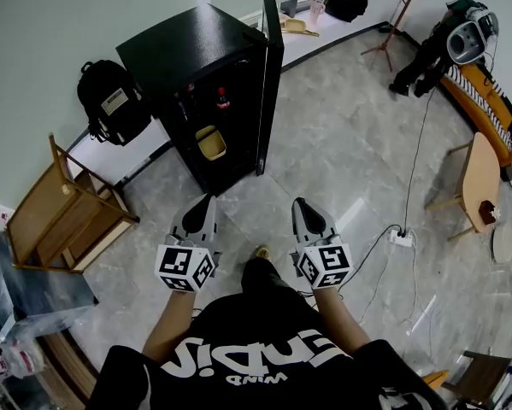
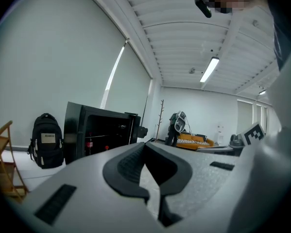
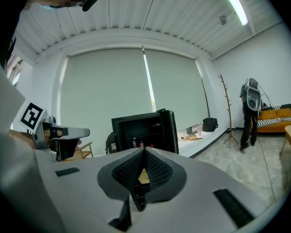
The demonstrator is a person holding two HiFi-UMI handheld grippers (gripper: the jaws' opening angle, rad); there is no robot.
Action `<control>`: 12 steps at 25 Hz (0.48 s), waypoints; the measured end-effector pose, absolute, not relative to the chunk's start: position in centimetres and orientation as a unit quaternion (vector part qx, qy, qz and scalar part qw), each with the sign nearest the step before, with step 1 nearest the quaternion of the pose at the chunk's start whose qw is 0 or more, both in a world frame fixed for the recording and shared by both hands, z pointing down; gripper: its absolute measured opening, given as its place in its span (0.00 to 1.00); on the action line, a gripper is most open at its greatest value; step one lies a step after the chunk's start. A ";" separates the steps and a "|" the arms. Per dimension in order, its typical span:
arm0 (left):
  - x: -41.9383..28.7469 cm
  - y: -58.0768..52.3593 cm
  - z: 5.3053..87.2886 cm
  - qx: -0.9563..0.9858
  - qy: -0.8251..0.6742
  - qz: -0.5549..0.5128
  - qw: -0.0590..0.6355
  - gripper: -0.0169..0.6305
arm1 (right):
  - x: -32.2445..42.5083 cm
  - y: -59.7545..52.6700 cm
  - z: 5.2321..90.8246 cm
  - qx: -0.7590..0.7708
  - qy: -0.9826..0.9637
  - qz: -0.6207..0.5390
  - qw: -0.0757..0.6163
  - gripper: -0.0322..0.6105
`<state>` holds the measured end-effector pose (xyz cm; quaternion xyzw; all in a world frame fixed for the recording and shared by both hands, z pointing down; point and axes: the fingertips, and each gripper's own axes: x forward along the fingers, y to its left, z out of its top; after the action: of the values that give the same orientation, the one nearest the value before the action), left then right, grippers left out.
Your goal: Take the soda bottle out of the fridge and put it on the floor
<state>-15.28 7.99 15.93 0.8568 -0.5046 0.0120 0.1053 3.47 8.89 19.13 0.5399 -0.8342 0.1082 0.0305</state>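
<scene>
**Soda bottle (image 1: 222, 99) stands inside the open fridge (image 1: 187, 49)**

I am holding the left gripper (image 1: 206, 202) and the right gripper (image 1: 303, 203) side by side above the grey tiled floor (image 1: 341, 161), both pointed toward the black fridge. The fingers on each gripper are clenched tip to tip, with nothing held between them.

The soda bottle is dark with a red cap. It stands upright on an upper shelf, well ahead of both pairs of fingers and touched by neither. The fridge door (image 1: 271, 75) is swung wide open, ahead of the fingers and between the two pairs.

On a lower shelf, beneath the bottle, sits a yellow container (image 1: 211, 142). A black backpack (image 1: 110, 101) rests against the wall, ahead and to the left of the left fingers. A wooden frame (image 1: 63, 216) sits tilted on the floor, off to the left of the left fingers.
</scene>
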 end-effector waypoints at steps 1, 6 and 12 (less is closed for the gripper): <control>-15.0 6.9 15.9 0.855 -0.507 0.012 0.106 0.04 | 3.6 7.7 19.0 0.536 -0.837 0.105 0.034 0.09; -13.9 1.9 15.6 0.847 -0.520 0.007 0.110 0.04 | 4.3 2.0 18.8 0.519 -0.849 0.086 0.052 0.09; -13.2 -2.8 15.5 0.835 -0.541 0.010 0.101 0.04 | 4.9 -3.7 18.7 0.501 -0.860 0.093 0.042 0.09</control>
<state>-13.23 -2.79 15.53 0.8347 -0.5413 0.0101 0.1007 4.89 -3.67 18.75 0.5008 -0.8595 0.0929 0.0420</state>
